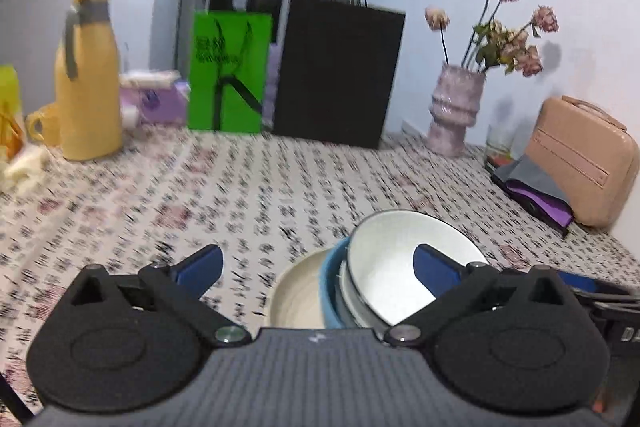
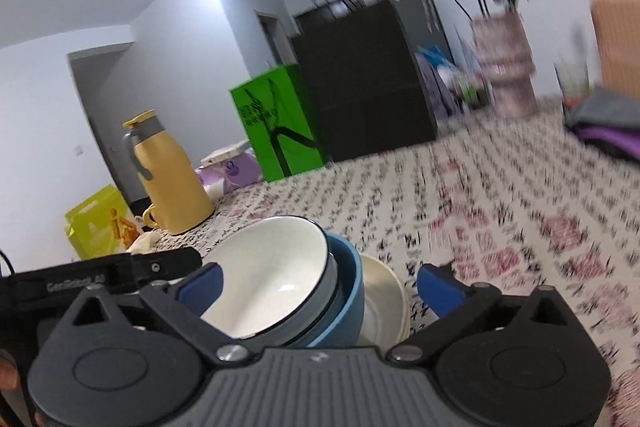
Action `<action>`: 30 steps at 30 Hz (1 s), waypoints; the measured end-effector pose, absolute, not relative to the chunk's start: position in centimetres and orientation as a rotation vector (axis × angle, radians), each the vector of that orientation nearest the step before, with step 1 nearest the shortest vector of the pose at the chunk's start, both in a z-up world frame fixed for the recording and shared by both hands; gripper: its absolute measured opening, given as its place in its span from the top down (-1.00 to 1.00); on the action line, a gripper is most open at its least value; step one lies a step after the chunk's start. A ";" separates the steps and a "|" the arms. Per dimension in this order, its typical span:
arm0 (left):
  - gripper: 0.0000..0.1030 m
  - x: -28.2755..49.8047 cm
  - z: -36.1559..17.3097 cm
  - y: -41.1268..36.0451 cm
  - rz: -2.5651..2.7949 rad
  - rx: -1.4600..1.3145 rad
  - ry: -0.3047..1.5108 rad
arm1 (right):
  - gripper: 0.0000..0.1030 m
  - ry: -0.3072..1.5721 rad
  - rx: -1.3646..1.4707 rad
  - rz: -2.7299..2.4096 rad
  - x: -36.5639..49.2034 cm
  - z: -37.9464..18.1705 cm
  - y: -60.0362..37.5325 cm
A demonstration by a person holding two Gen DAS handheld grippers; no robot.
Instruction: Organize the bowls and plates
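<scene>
White bowl tilted in blue bowl, cream plate beside

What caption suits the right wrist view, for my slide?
Open right gripper above nested white bowl, blue bowl, cream plate.

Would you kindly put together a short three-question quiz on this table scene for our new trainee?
1. True or false: the white bowl sits nested inside the blue bowl.
2. Multiple choice: what stands directly beside the black bag? A) a red kettle B) a green bag C) a laptop
3. Fill in: both the left claw and the right claw are ____, gripping nothing.

Key: 1 true. 2 B. 3 open; each claw's blue fingers stand wide apart, clear of the dishes, with the cream plate lying under the bowls on the patterned tablecloth.
</scene>
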State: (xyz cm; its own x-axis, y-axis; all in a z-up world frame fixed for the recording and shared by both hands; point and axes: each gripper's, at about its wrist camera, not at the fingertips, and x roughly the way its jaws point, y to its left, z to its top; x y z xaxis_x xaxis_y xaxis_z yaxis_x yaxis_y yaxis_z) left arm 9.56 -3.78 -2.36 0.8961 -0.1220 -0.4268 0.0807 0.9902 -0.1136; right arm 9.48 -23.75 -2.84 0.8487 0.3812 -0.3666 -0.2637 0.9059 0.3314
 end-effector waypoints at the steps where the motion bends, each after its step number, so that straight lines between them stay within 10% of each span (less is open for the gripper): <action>1: -1.00 8.9 -2.4 -3.8 -0.096 -0.084 0.427 | -1.00 0.424 0.249 0.343 8.8 -2.6 -23.6; 30: -1.00 -6.1 -4.4 -4.6 -0.136 -0.023 0.313 | -1.00 0.343 0.080 0.356 -4.7 -2.4 -23.0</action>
